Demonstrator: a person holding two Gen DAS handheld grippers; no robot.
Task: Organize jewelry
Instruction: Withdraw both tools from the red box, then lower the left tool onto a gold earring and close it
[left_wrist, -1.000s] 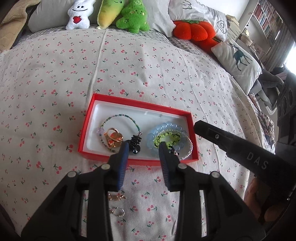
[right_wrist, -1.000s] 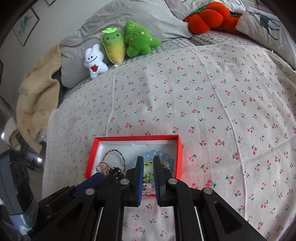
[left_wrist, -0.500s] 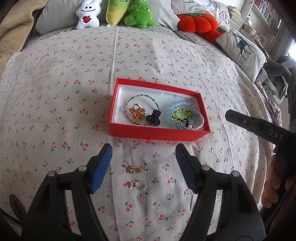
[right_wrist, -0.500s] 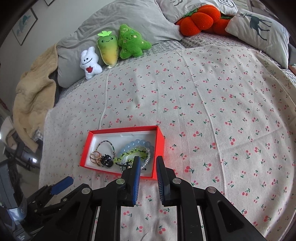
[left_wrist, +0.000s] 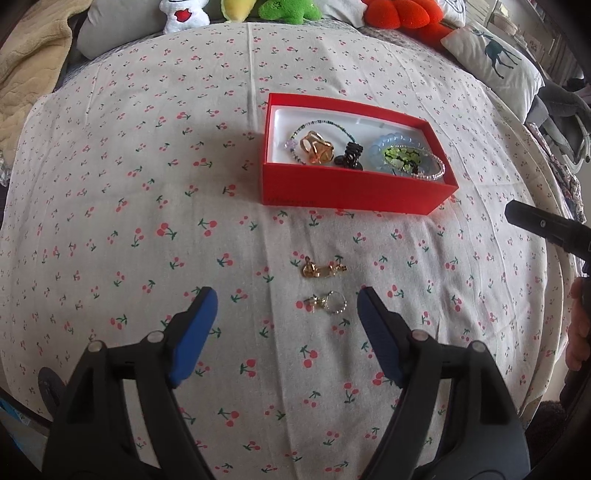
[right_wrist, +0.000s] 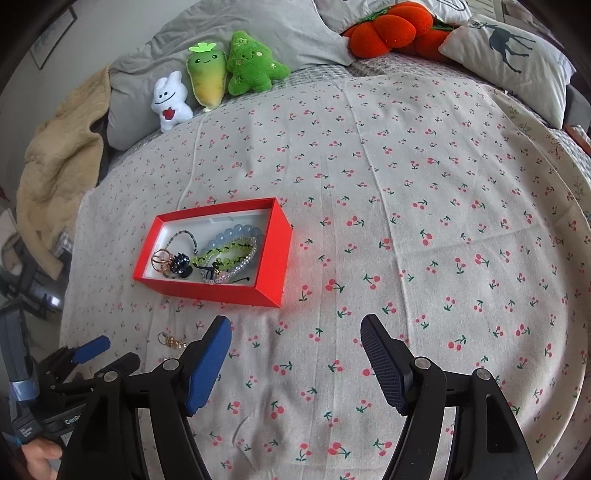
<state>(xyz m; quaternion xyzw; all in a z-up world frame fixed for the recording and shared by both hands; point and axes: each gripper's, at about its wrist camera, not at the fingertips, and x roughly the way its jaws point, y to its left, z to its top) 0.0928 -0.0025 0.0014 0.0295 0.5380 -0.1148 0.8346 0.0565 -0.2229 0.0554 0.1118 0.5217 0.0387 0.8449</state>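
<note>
A red box (left_wrist: 354, 192) with a white inside sits on the cherry-print bedspread; it also shows in the right wrist view (right_wrist: 221, 290). It holds a beaded necklace (left_wrist: 317, 123), a gold ring piece (left_wrist: 316, 147), a black clip (left_wrist: 351, 155), a blue bead bracelet (left_wrist: 384, 142) and a green bracelet (left_wrist: 400, 157). Two small gold earrings lie on the cloth in front of the box: one (left_wrist: 323, 269) nearer the box, one (left_wrist: 328, 302) nearer me. My left gripper (left_wrist: 286, 314) is open just before them. My right gripper (right_wrist: 295, 343) is open and empty, right of the box.
Plush toys (right_wrist: 221, 77), grey pillows and an orange pumpkin cushion (right_wrist: 388, 29) line the head of the bed. A beige blanket (right_wrist: 55, 147) lies at the left. A deer-print pillow (left_wrist: 495, 59) lies at the right edge.
Both grippers have drawn back from the box and opened wide. The left one now frames the two earrings on the cloth.
</note>
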